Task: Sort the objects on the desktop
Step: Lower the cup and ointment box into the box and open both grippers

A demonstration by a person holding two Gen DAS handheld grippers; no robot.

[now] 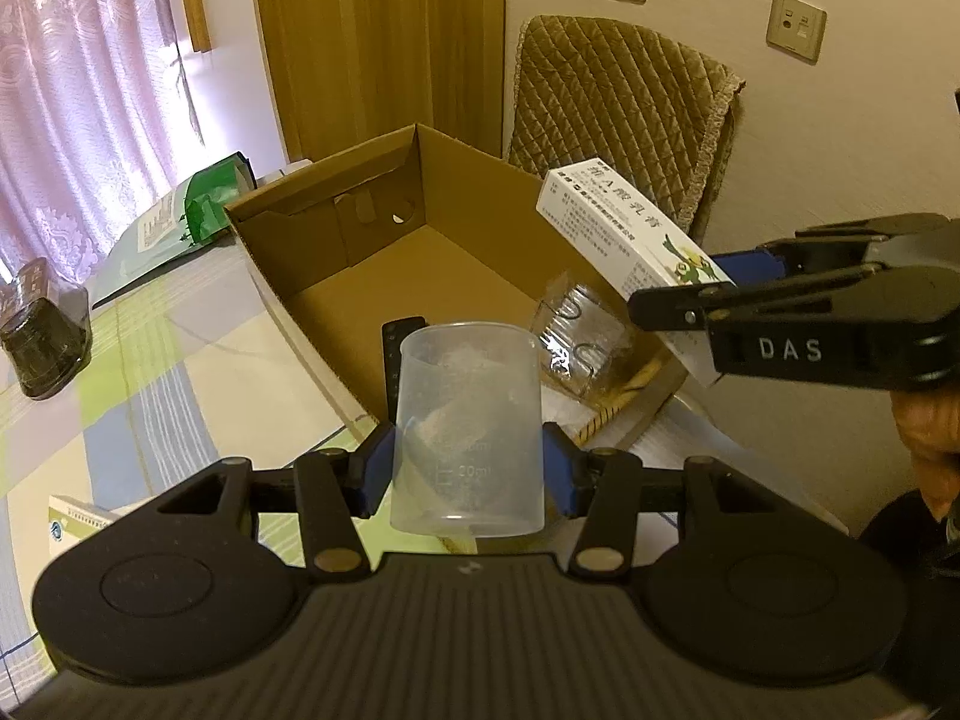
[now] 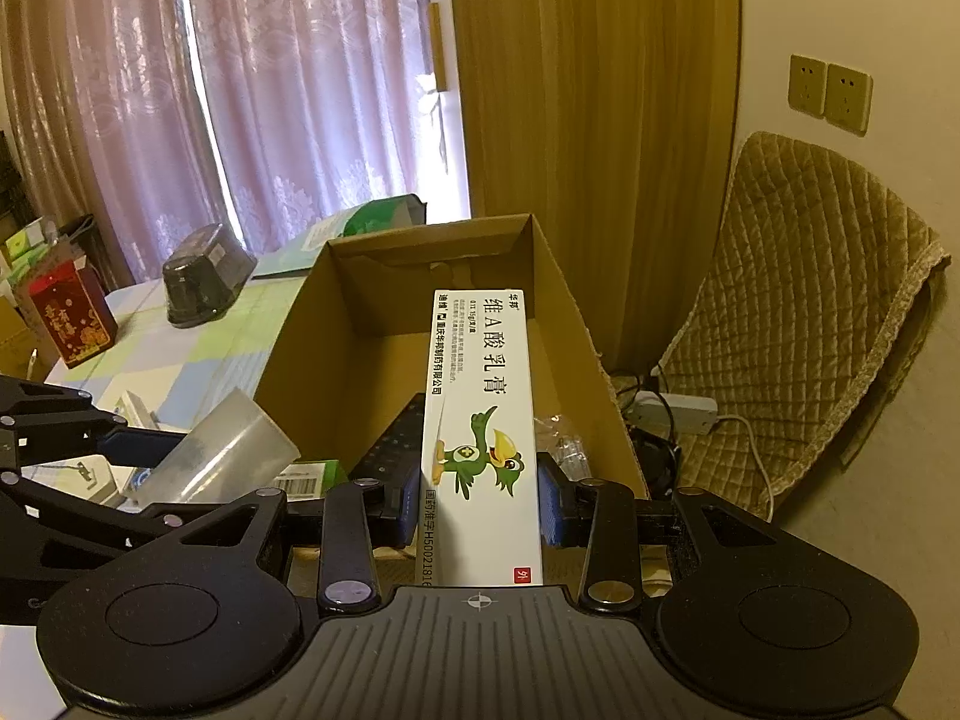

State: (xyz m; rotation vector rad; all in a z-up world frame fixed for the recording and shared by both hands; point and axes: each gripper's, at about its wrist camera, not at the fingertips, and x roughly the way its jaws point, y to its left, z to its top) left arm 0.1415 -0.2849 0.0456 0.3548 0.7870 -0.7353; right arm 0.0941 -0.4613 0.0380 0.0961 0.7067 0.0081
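left gripper (image 1: 468, 468) fingers clamped on a translucent plastic measuring cup (image 1: 468, 426), held over the near edge of the open cardboard box (image 1: 384, 252). right gripper (image 2: 478, 495) fingers clamped on a slim white ointment carton (image 2: 480, 420) w/ green bird print, above the box. inside: dark remote (image 2: 390, 444), partly hidden, & crinkly clear packaging (image 1: 576, 336), hard to make out. checked cloth covered the tabletop (image 1: 150, 372).

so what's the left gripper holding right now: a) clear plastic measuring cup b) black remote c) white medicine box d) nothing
a: the left gripper has its blue pads closed on the sides of the clear plastic measuring cup, while the white medicine box sits in the right gripper, both near the cardboard box.
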